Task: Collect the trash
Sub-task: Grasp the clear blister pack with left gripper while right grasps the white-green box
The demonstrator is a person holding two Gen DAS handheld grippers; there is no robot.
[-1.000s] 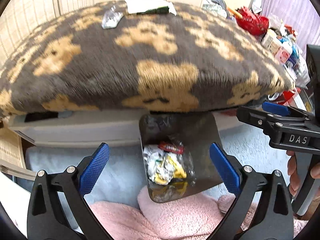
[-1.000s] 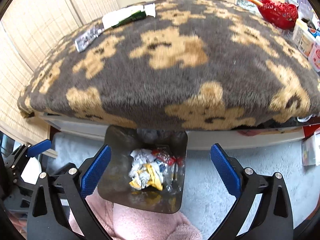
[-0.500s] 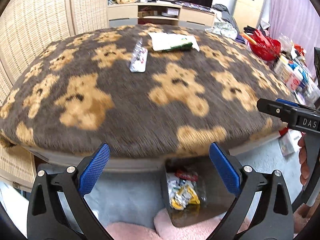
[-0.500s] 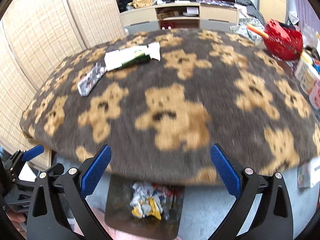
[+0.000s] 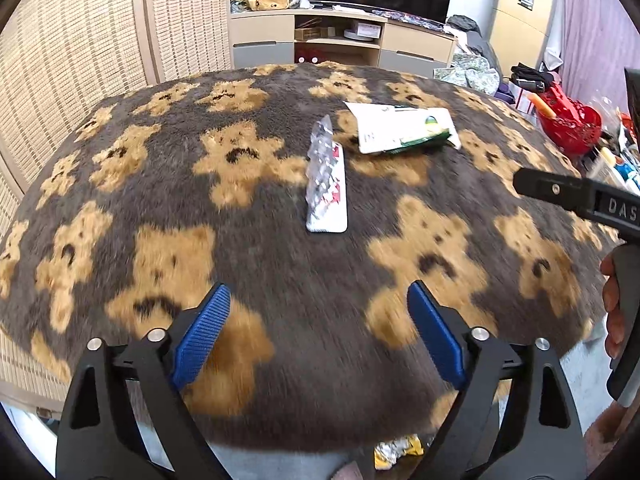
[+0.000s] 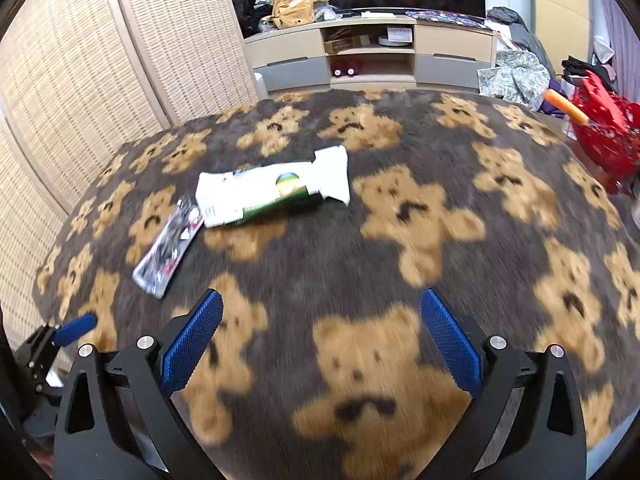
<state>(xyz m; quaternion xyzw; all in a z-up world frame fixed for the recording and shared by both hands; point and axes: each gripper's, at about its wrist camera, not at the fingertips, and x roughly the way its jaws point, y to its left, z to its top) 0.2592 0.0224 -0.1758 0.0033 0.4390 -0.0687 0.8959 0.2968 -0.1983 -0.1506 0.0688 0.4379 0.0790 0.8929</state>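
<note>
Hovering over the bear-print tabletop point(image 5: 280, 264), my left tongs point(image 5: 318, 334) are closing on nothing and my right tongs point(image 6: 320, 340) gape empty; beyond both lie a silver wrapper point(image 5: 326, 184) and, just behind it, a white-green packet point(image 5: 400, 128).

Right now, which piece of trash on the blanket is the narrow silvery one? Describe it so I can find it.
Start at the bear-print blanket covering the table. Two pieces of trash lie past its middle; the silvery wrapper is the one nearer the grippers. It is long, thin and crinkled with red marks, unlike the broader white-and-green packet beside it.
</note>
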